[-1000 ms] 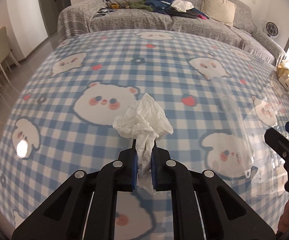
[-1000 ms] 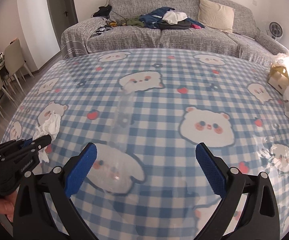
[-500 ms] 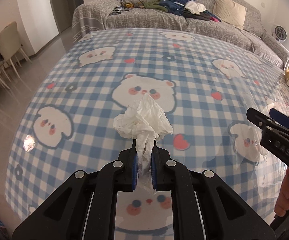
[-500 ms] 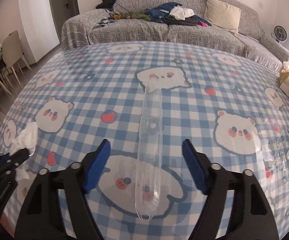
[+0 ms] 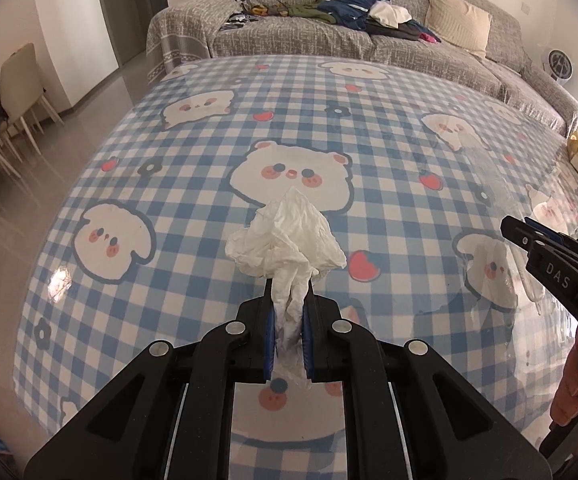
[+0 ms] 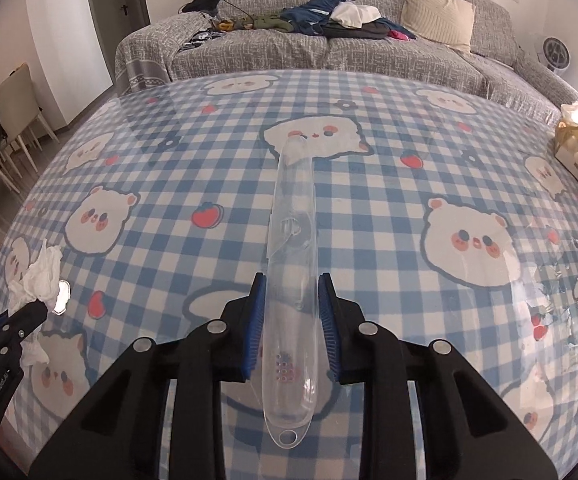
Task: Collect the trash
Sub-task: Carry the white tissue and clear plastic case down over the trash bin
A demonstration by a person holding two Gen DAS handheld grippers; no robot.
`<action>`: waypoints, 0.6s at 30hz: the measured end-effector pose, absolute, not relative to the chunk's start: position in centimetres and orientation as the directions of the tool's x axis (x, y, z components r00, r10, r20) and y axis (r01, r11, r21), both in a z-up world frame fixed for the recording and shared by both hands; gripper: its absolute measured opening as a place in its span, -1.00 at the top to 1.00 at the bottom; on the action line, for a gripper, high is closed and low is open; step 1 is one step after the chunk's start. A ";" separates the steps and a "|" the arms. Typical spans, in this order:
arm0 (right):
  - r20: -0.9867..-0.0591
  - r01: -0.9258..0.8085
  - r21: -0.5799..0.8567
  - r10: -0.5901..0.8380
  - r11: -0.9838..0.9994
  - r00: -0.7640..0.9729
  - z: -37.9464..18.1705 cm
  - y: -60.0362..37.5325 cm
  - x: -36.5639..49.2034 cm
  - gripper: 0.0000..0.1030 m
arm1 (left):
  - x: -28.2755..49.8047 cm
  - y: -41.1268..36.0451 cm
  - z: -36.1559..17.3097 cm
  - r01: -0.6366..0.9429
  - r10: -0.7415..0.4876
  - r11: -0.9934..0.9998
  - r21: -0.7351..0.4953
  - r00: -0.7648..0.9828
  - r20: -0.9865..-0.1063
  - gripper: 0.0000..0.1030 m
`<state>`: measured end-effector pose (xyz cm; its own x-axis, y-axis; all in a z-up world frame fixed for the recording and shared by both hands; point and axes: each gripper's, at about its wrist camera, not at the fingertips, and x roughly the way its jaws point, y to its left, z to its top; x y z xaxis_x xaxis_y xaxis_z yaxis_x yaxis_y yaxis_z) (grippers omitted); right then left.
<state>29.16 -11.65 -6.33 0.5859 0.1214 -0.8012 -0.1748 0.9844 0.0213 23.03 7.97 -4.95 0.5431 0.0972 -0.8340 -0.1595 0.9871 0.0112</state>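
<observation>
Tissue (image 5: 285, 236) clenched in left gripper (image 5: 287, 336), right gripper (image 6: 292, 328) pinching clear plastic case (image 6: 291, 264), cardboard box (image 6: 573, 152) far right

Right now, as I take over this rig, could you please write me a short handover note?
Left gripper: shut on the crumpled tissue, held above the table.
Right gripper: pads on both sides of the clear plastic packaging lying on the table; contact looks made or very near, but I cannot tell if it is gripped.
Done: tissue picked up.
Left: secure and lift the packaging, then bin both. No bin is in view; more clear wrapping may lie at the table's right edge.
</observation>
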 end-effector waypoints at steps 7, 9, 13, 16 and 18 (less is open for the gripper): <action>-0.782 -0.185 0.030 0.138 0.982 0.608 -4.8 -12.5 26.8 0.51 | 21.5 7.0 -4.3 -0.156 0.101 0.988 0.016 0.555 -0.826 0.81; -0.777 -0.185 0.026 0.136 0.982 0.614 -4.3 -12.7 26.1 0.51 | 20.7 6.6 -4.1 -0.158 0.101 0.987 0.014 0.561 -0.822 0.81; -0.765 -0.192 0.042 0.155 0.981 0.625 -3.3 -13.7 24.1 0.51 | 19.3 5.9 -3.5 -0.151 0.090 0.989 0.004 0.567 -0.819 0.81; -0.753 -0.194 0.043 0.160 0.980 0.639 -2.6 -14.7 22.1 0.51 | 18.1 5.3 -3.2 -0.138 0.085 0.990 0.006 0.571 -0.816 0.81; -0.744 -0.194 0.044 0.162 0.980 0.648 -2.4 -15.3 20.9 0.51 | 17.3 5.0 -2.9 -0.135 0.082 0.991 0.005 0.574 -0.815 0.81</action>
<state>20.88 -15.27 -2.42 0.6485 0.1621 -0.7438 -0.1943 0.9800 0.0442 17.30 4.96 -2.91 0.5736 0.0817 -0.8151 -0.1346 0.9909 0.0045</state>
